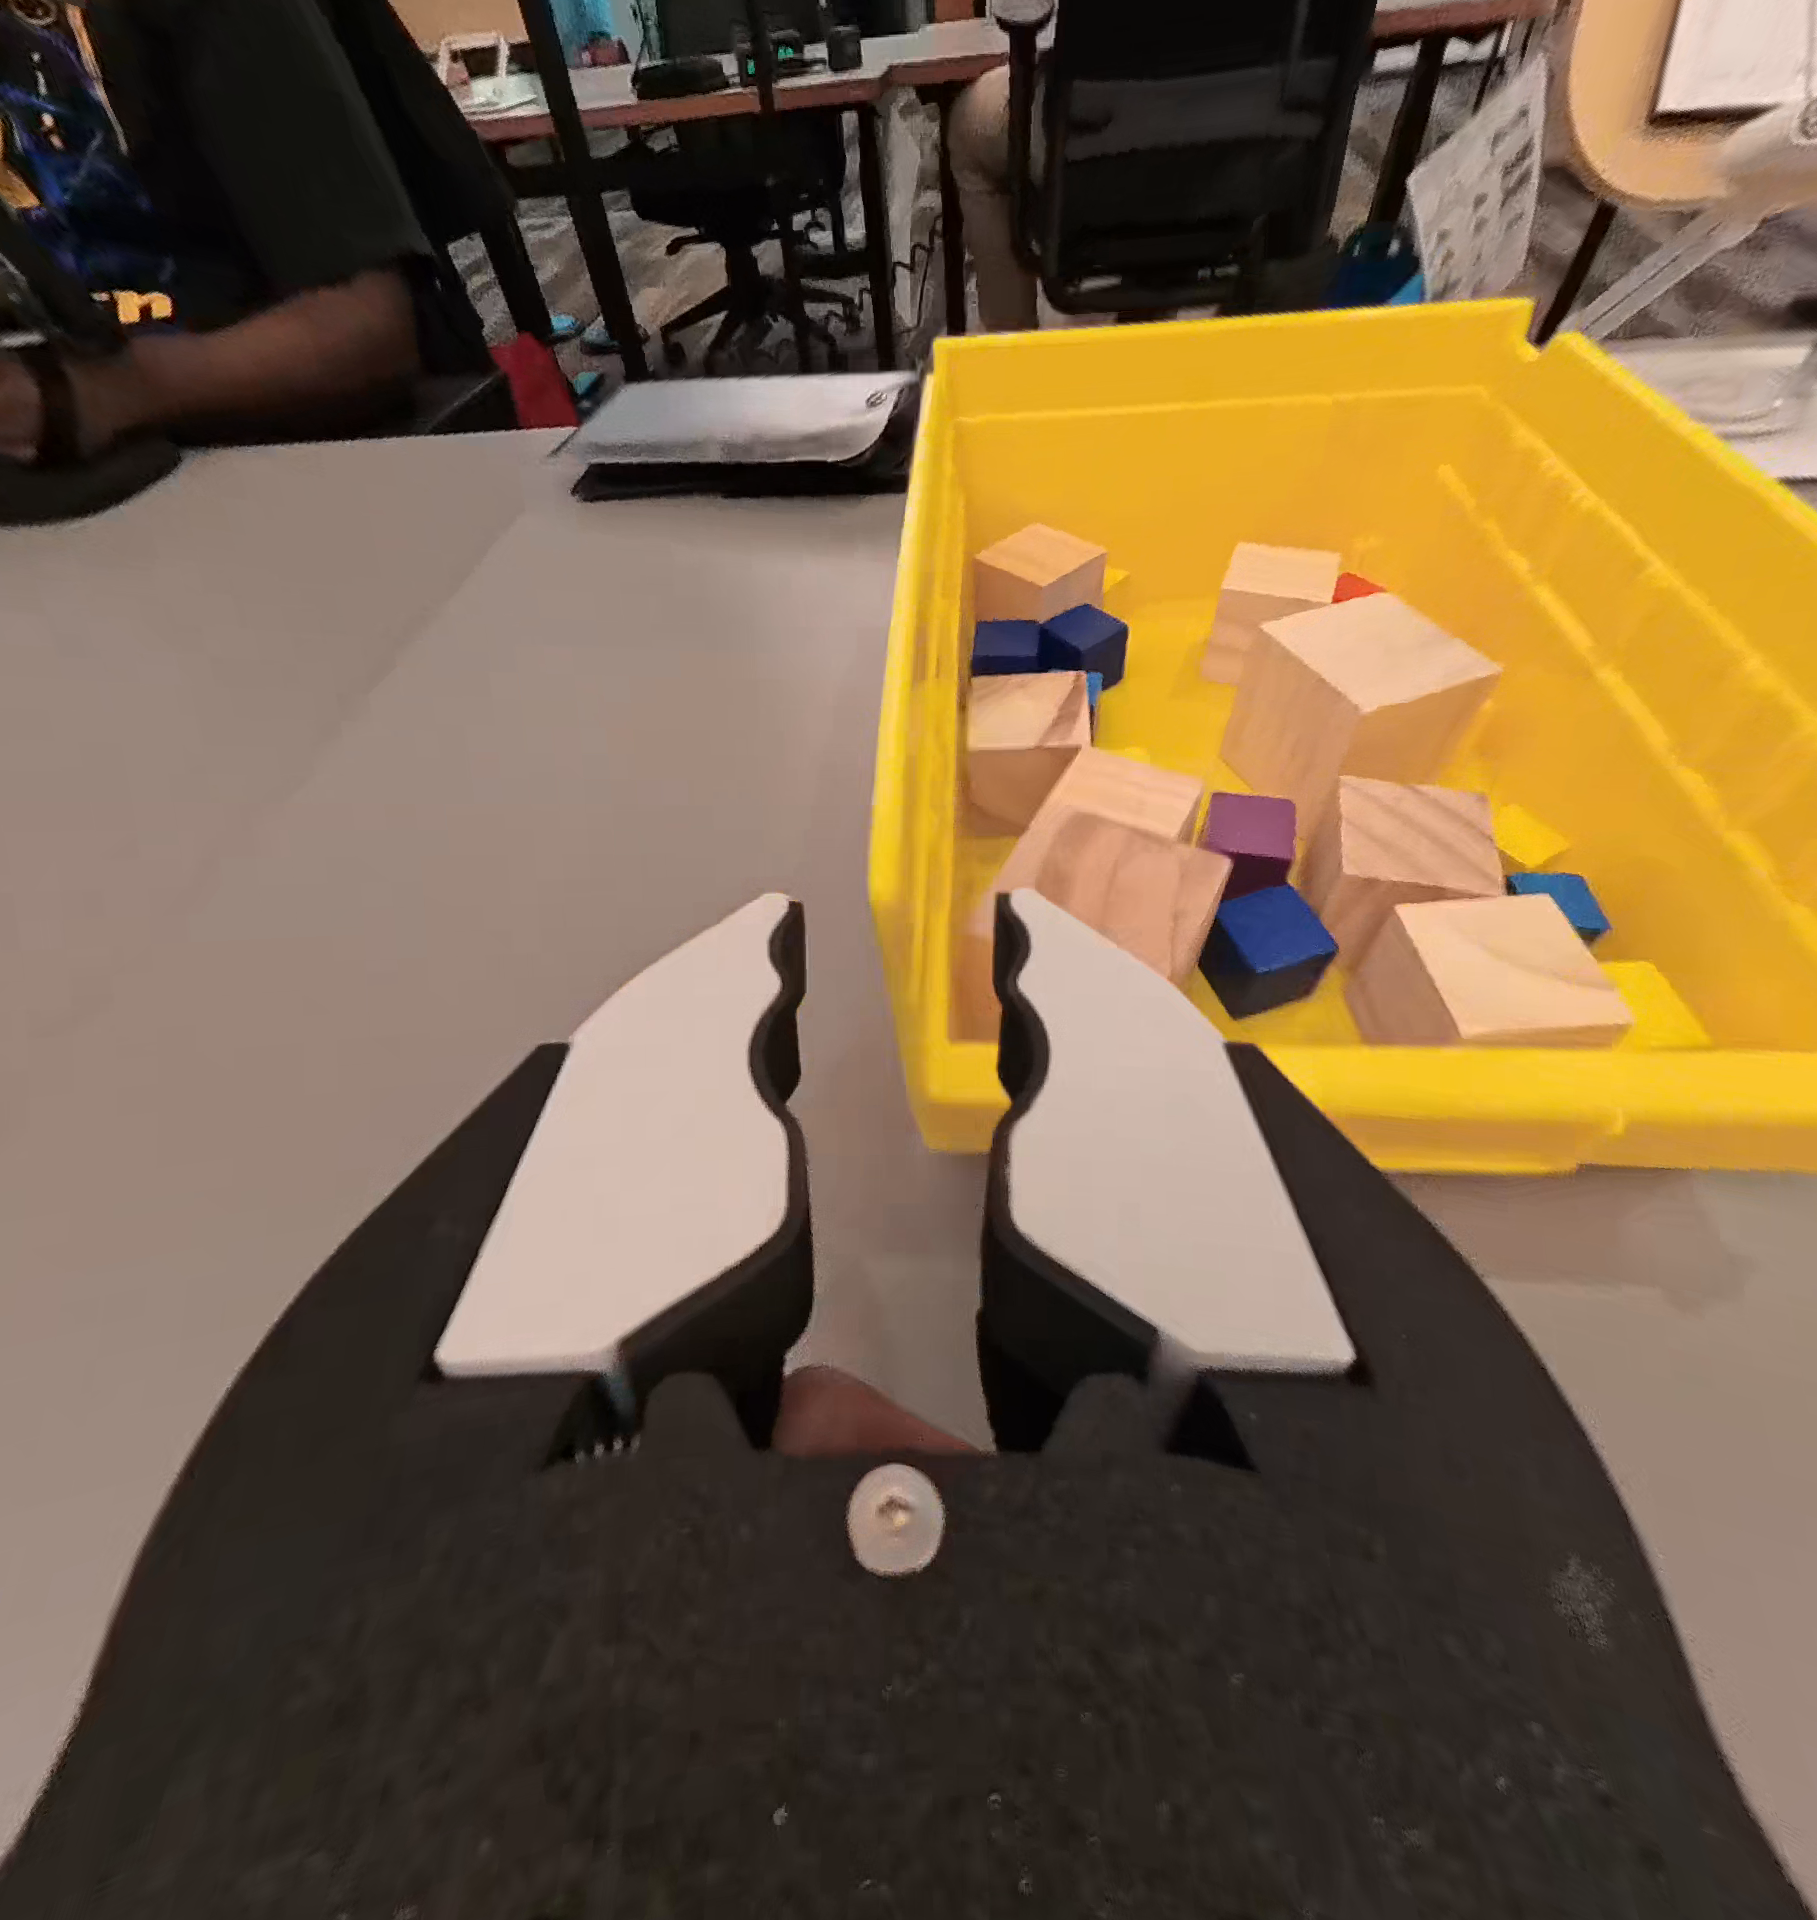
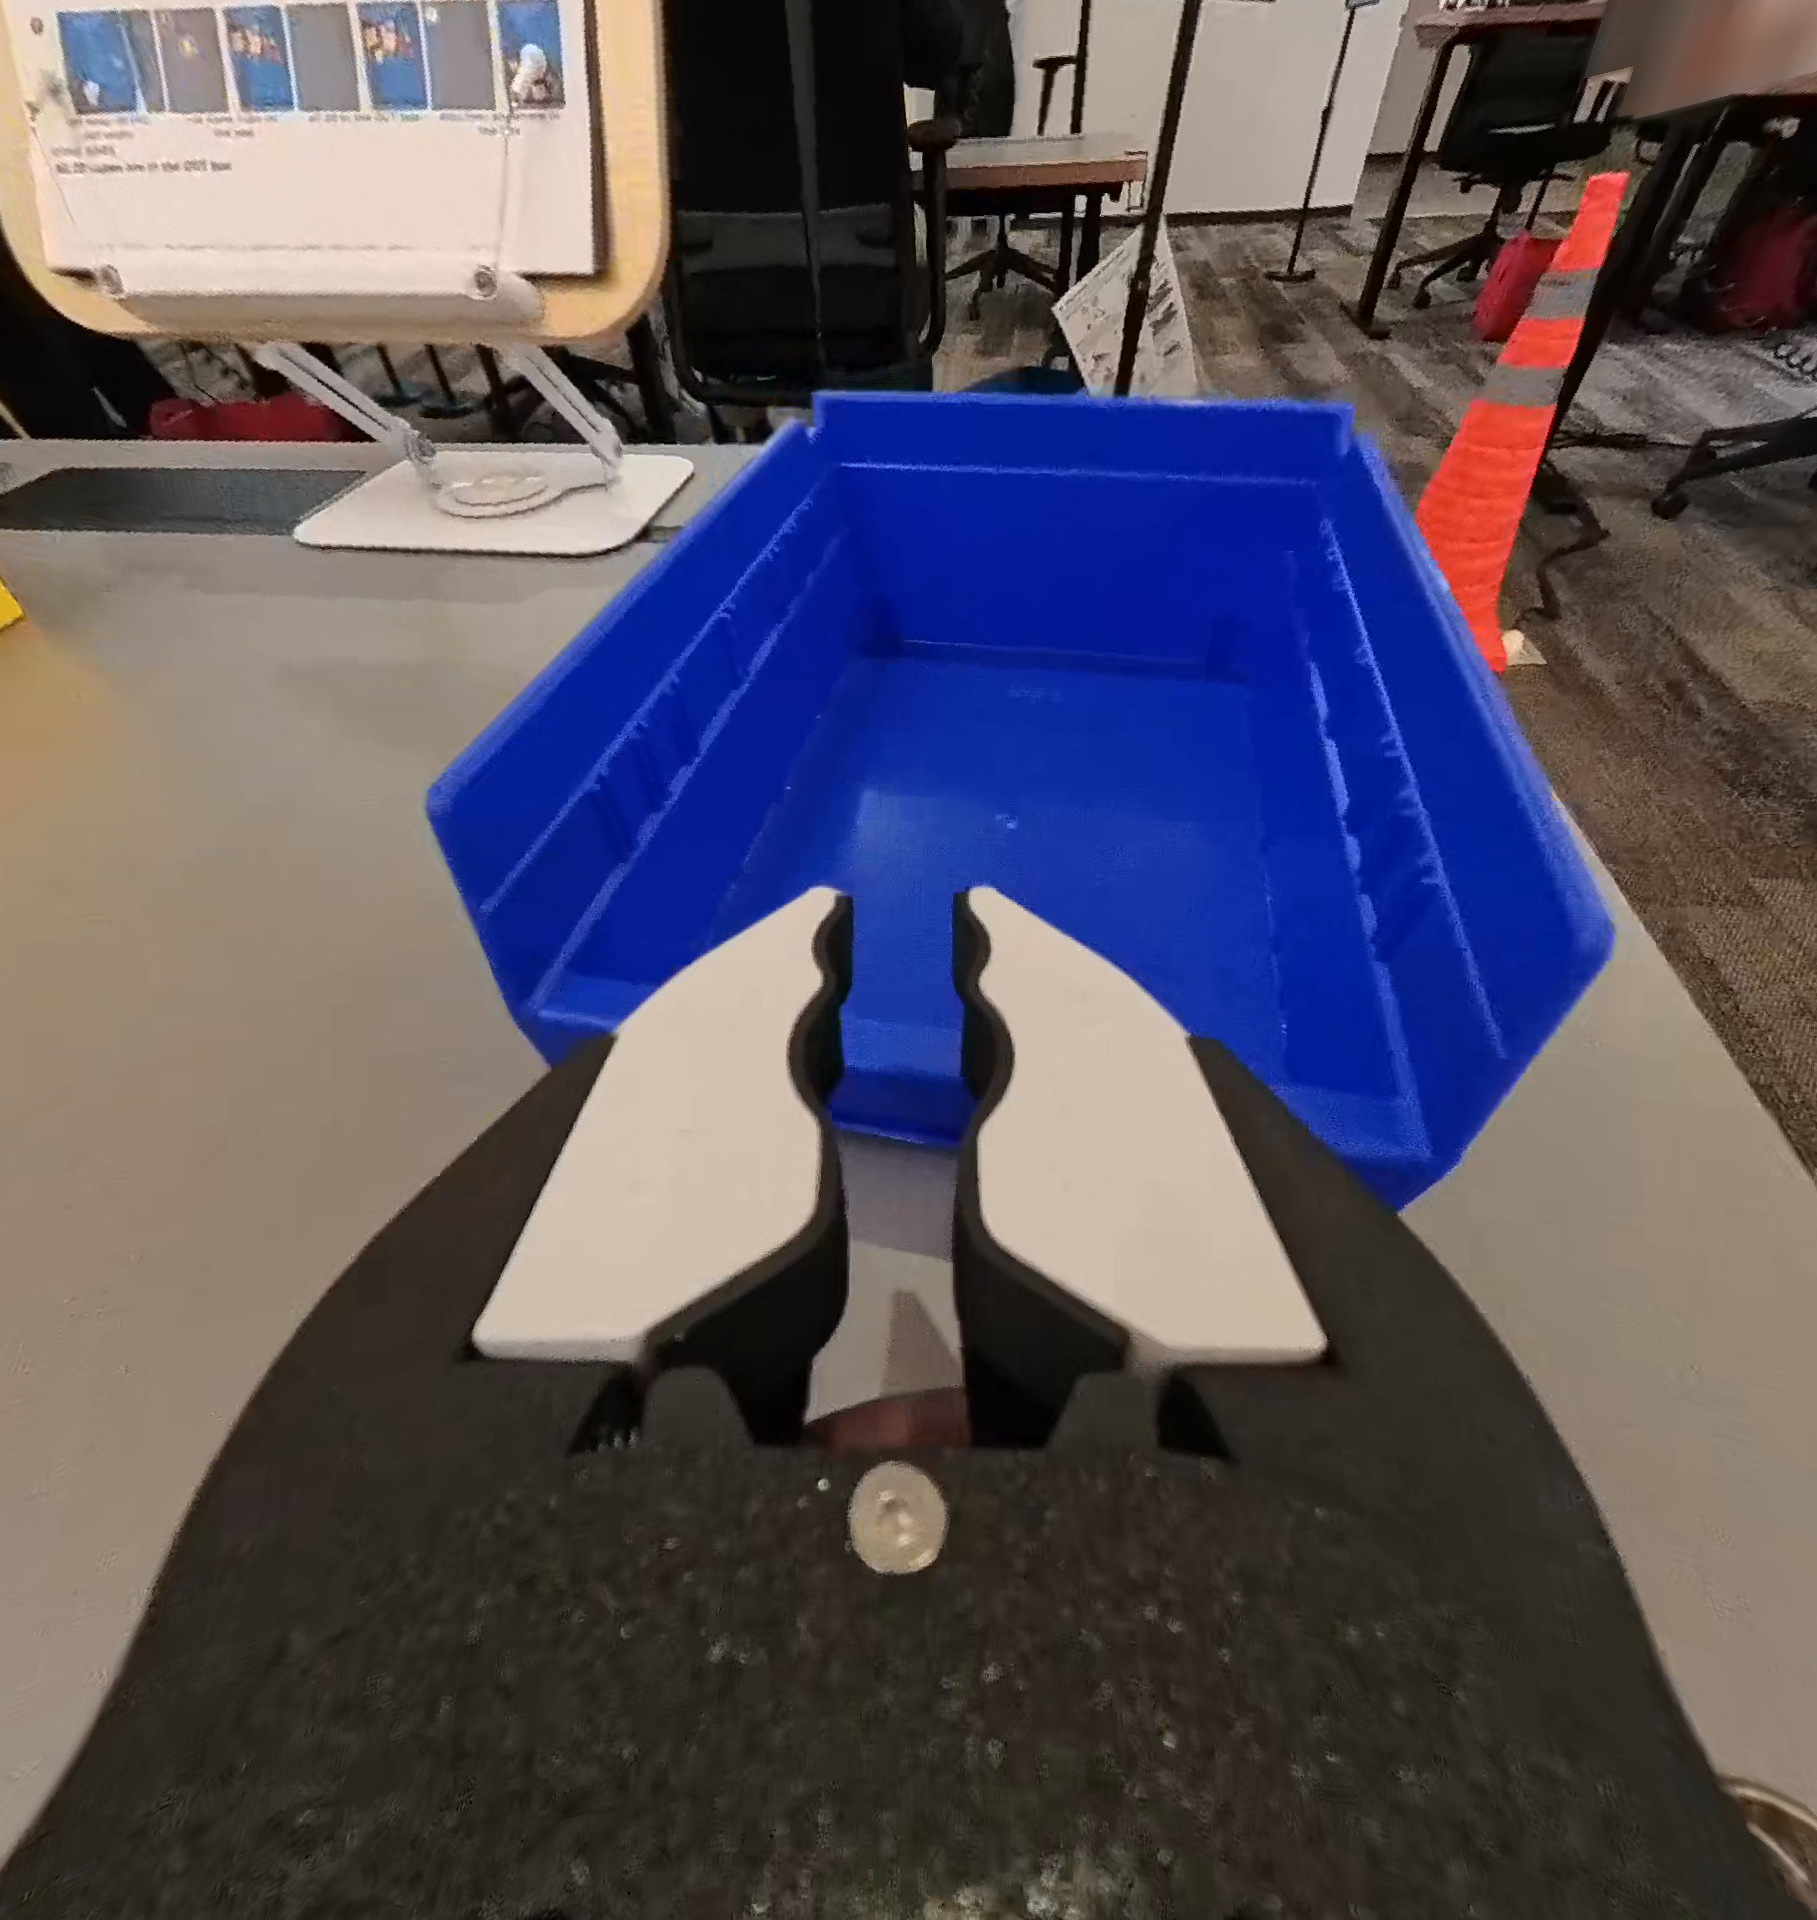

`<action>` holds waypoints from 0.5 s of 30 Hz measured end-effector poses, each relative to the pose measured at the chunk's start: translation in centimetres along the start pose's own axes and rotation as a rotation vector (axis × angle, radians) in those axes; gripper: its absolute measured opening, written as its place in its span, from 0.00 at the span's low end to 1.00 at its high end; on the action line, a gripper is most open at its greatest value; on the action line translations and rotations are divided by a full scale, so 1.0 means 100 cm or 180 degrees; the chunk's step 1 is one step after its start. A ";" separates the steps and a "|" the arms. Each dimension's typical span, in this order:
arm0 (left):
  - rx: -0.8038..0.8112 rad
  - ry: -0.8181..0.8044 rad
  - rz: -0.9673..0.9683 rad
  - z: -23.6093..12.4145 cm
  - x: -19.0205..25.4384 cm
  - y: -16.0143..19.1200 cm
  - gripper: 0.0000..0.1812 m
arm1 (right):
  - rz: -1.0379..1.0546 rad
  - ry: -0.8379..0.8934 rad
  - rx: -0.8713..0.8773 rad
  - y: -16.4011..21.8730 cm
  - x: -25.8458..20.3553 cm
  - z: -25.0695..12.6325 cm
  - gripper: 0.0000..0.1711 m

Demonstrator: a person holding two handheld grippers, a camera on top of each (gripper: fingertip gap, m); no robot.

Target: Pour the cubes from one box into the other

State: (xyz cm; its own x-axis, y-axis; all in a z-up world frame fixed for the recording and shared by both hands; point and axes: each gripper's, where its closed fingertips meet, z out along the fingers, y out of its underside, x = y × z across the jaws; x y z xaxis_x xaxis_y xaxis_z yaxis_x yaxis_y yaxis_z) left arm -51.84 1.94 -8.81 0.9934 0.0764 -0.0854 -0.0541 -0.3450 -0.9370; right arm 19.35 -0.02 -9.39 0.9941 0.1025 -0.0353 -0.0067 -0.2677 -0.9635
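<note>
Our left gripper (image 1: 899, 914) hangs above the surface (image 1: 364, 831) with its jaws parted by a modest gap and nothing between them. The right gripper (image 2: 902, 904) is the same: jaws slightly apart, empty, their tips hovering over the near lip of the blue bin (image 2: 1039, 790).

The relation that matters, as we judge it, is this: the yellow bin (image 1: 1403, 1101), which holds the cubes, lies just ahead and to the right of our left jaws, its near left corner almost at the right fingertip. Its long axis runs away from us, angled off to the right. The blue bin sits squarely ahead of the right jaws, long axis pointing away, and it is empty. So the left gripper is nearer the full bin, the right nearer the receiving one. A sliver of yellow at the left edge of the right wrist view suggests that the two bins stand side by side with a stretch of surface between.

Both bins are rigid moulded plastic with ribbed inner walls and a low front lip. The load is mixed: large pale wooden cubes (image 1: 1351, 696) with visible grain, and small painted cubes (image 1: 1265, 945) in blue, purple, red and yellow, lying loose. The surface is matte grey and smooth.
</note>
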 end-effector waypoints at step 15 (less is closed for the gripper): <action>-0.2363 0.0617 -0.0209 0.167 0.002 -0.045 0.20 | -0.0439 -0.0341 -0.0235 -0.003 -0.057 0.011 0.10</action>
State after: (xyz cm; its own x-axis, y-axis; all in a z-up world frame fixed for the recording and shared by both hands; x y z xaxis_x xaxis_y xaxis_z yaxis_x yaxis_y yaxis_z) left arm -53.04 19.10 -10.26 0.9959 -0.0232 0.0873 0.0196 -0.8881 -0.4593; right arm 13.53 0.48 -9.16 0.9678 0.2434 0.0638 0.1407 -0.3134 -0.9392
